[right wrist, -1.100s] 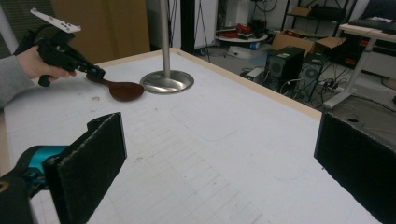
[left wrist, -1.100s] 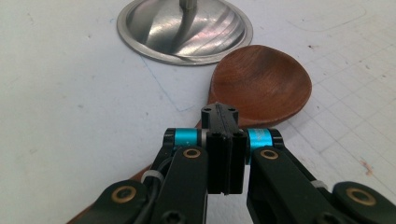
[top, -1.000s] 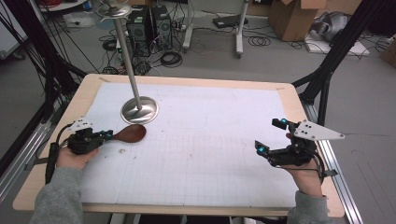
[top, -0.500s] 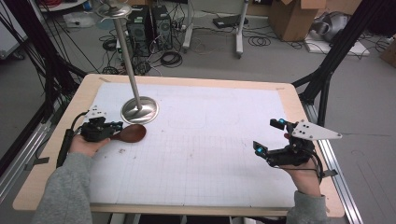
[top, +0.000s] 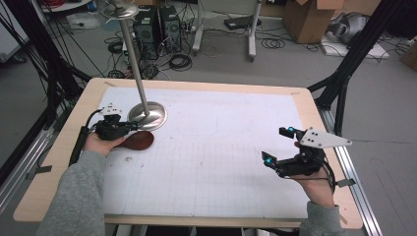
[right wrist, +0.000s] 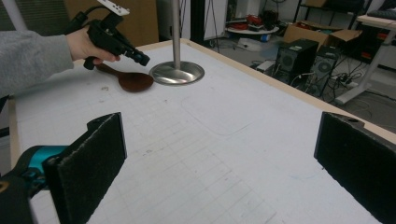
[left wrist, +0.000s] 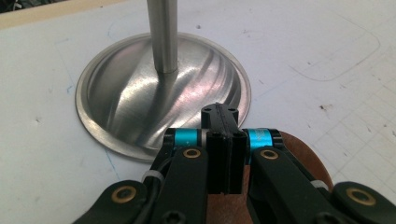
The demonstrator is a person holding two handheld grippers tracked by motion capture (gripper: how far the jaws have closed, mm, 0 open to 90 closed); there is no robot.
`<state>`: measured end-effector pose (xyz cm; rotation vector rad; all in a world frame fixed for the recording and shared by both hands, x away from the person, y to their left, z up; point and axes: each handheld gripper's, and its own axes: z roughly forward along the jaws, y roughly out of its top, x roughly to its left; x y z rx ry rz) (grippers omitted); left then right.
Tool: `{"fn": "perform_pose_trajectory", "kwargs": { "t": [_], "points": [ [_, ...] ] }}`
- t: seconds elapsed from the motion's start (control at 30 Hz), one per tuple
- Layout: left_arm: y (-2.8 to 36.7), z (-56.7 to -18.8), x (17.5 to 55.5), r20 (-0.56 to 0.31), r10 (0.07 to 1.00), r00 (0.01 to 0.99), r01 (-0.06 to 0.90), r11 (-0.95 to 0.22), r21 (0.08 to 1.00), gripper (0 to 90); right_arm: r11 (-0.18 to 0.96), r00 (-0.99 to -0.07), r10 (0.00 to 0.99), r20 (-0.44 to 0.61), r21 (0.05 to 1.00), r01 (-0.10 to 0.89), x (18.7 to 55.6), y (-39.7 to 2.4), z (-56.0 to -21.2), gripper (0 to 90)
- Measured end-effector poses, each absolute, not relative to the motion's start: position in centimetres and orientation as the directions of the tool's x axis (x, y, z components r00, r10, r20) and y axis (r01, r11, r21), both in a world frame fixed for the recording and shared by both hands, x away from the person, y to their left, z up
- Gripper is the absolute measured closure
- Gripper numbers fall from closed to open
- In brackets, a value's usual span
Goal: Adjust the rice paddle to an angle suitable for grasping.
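So the left hand-held gripper (top: 129,127) is out over the left side of the counter (top: 59,147), forearm in a grey sleeve coming up from the bottom edge and angling in toward the stand (top: 147,116). In the left gripper view its jaws are pressed flat together with nothing pinched between them, tips hanging just above the spoon (left wrist: 303,158) and right at the near rim of the stand's round base. The spoon is a dark wooden one lying flat on the white mat, just beside that base and in front of it; in the high view its long axis runs roughly left to right, bowl end toward the counter's middle and handle end tucked under the left hand. Can't tell if the gripper actually touches it. The right hand-held gripper (top: 279,146) sits well apart at the right edge, held level and pointing left across the mat, jaws wide open and holding nothing.
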<state>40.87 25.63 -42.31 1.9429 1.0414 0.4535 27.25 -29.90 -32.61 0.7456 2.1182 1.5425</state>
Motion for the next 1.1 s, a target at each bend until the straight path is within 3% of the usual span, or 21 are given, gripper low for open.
{"fn": "perform_pose_trajectory", "kwargs": {
  "t": [0.33,0.63,1.1],
  "points": [
    [23.9,-43.2,41.9,-0.029,0.812,0.584,0.512,-0.339,0.789,89.7,0.238,-0.771,0.637,-0.012,0.954,0.181,27.1,-30.2,-32.6,1.0],
    [23.6,-43.5,42.7,-0.066,0.818,0.571,0.538,-0.312,0.783,89.7,0.225,-0.765,0.644,-0.011,0.958,0.176,27.0,-30.8,-32.6,1.0],
    [22.8,-43.8,42.7,-0.064,0.793,0.606,0.555,-0.364,0.748,89.7,0.226,-0.778,0.629,0.001,0.956,0.185,26.9,-30.7,-32.7,1.0]
  ]
}}
